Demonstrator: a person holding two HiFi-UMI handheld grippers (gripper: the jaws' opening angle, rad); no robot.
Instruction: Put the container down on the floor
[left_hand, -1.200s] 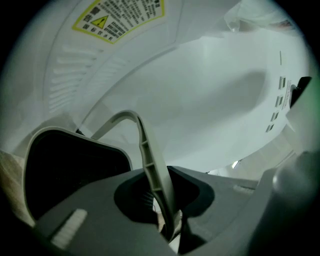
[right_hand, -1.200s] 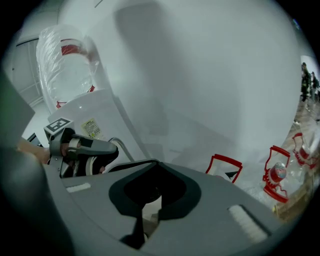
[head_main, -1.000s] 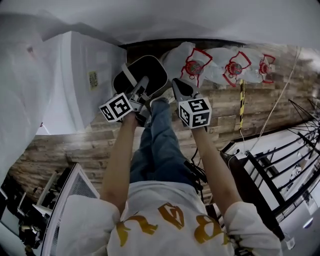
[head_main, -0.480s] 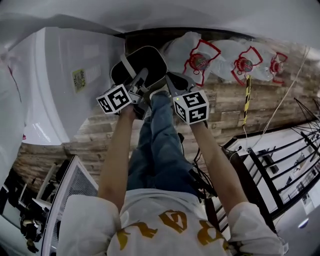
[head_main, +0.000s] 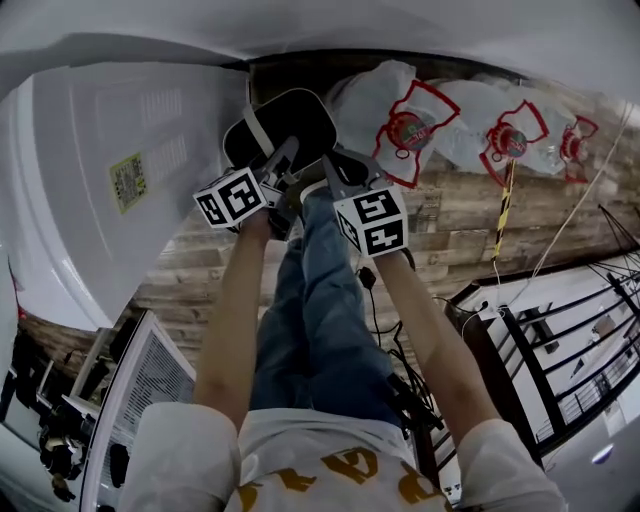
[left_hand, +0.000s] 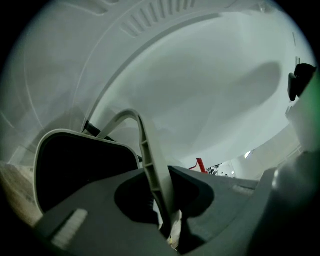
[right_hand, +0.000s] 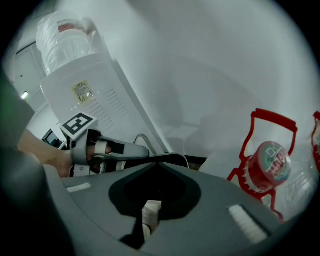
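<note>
The container (head_main: 285, 125) is a black bin with a white rim, hanging above the wood floor (head_main: 450, 220) in front of the person's jeans. My left gripper (head_main: 288, 162) is shut on its pale curved handle (left_hand: 147, 155). In the left gripper view the jaws (left_hand: 160, 175) pinch that handle, and the bin's dark opening (left_hand: 75, 170) lies at lower left. My right gripper (head_main: 335, 165) is shut beside the bin's right rim. In the right gripper view its jaws (right_hand: 155, 164) meet tip to tip with nothing seen between them. The left gripper (right_hand: 112, 150) shows beyond.
A white water dispenser (head_main: 110, 180) stands left of the bin. Clear water jugs with red handles (head_main: 410, 125) lie against the wall at the right. A black metal rack (head_main: 560, 340) is at the right and a white grille (head_main: 140, 400) at lower left. Cables run along the floor.
My right gripper has moved left, closer to the left gripper and the bin. The left gripper keeps its hold on the handle. The head view has swung toward the dispenser.
</note>
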